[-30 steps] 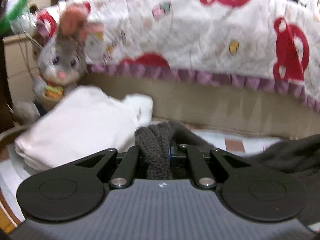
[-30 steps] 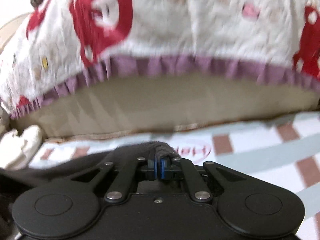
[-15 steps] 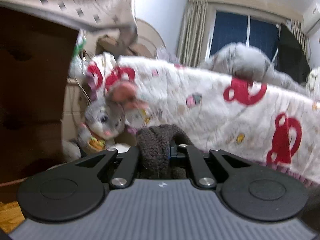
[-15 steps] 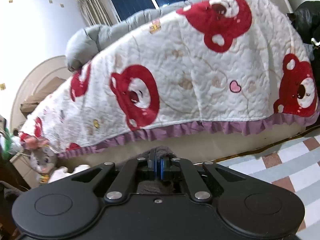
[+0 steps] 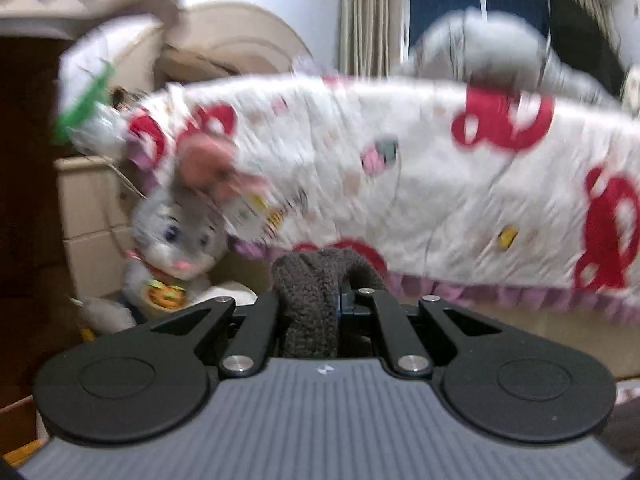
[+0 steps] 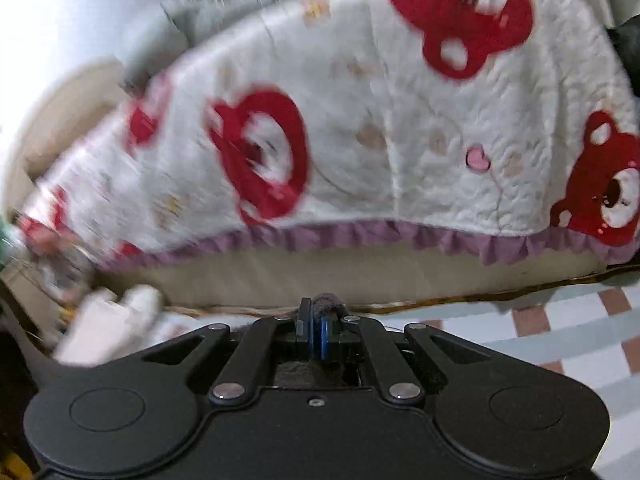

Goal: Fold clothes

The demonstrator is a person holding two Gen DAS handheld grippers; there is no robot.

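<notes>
A white quilted bedspread with red bears [image 6: 400,120] fills the frame; my left fingers [image 5: 316,296] and right fingers [image 6: 316,320] each pinch the dark grey knitted garment [image 5: 308,304].

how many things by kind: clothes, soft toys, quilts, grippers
clothes: 2 (dark knit, white garment)
soft toys: 1 (rabbit)
quilts: 1 (bear quilt)
grippers: 2 (left gripper, right gripper)
total: 6

No readable text anywhere. Only mark: a tiny white logo at 12 o'clock on my left gripper [image 5: 325,308] housing, too small to read.
</notes>
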